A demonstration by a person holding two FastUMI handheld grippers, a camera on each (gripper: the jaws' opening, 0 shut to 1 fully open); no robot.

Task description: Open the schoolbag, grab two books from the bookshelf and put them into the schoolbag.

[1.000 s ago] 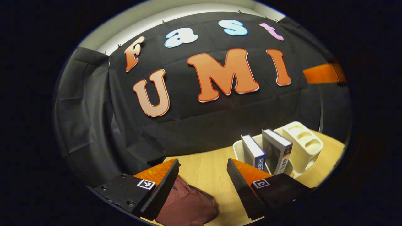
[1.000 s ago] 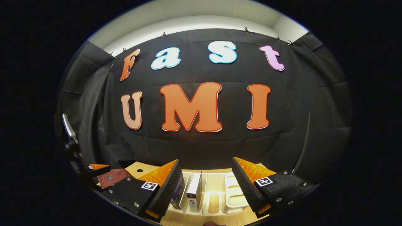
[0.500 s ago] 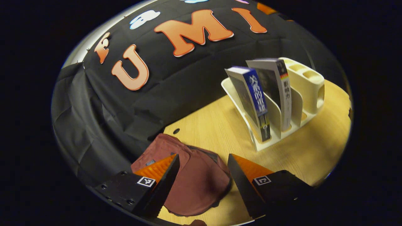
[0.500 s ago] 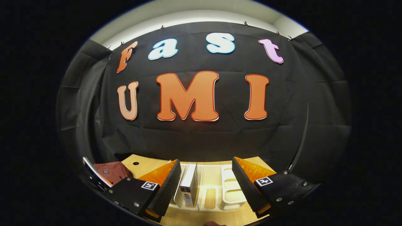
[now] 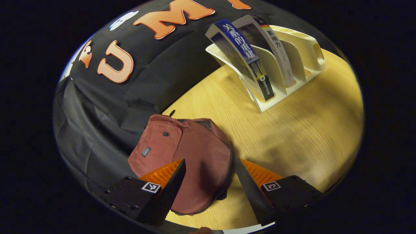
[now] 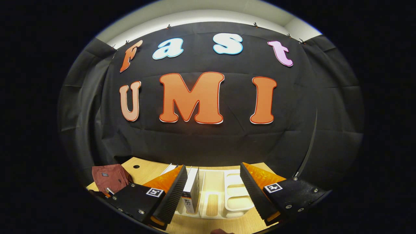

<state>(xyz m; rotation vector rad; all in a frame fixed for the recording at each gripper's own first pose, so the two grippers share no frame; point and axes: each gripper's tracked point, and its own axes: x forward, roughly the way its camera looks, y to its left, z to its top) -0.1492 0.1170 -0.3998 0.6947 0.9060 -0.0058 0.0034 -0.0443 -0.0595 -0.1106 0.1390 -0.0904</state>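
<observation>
A dark red schoolbag (image 5: 187,162) lies flat and closed on the wooden table (image 5: 302,130); it also shows at the far left (image 6: 109,177) of the right gripper view. My left gripper (image 5: 208,191) hovers open just above the bag's near edge. A cream bookshelf (image 5: 286,65) holds a blue-spined book (image 5: 243,48) and a white-spined book (image 5: 276,48), both leaning. In the right gripper view the bookshelf (image 6: 224,195) sits straight ahead with a book (image 6: 191,191) upright in it, and my right gripper (image 6: 213,195) is open above it, holding nothing.
Black cloth walls close off the table at the back and left. A small round hole (image 5: 172,112) is in the tabletop behind the bag. Bare wood lies between the bag and the bookshelf.
My left gripper has tipped down and moved toward the bag, which now lies between its fingers' line of sight. The right gripper has shifted slightly, bringing more of the bookshelf into view.
</observation>
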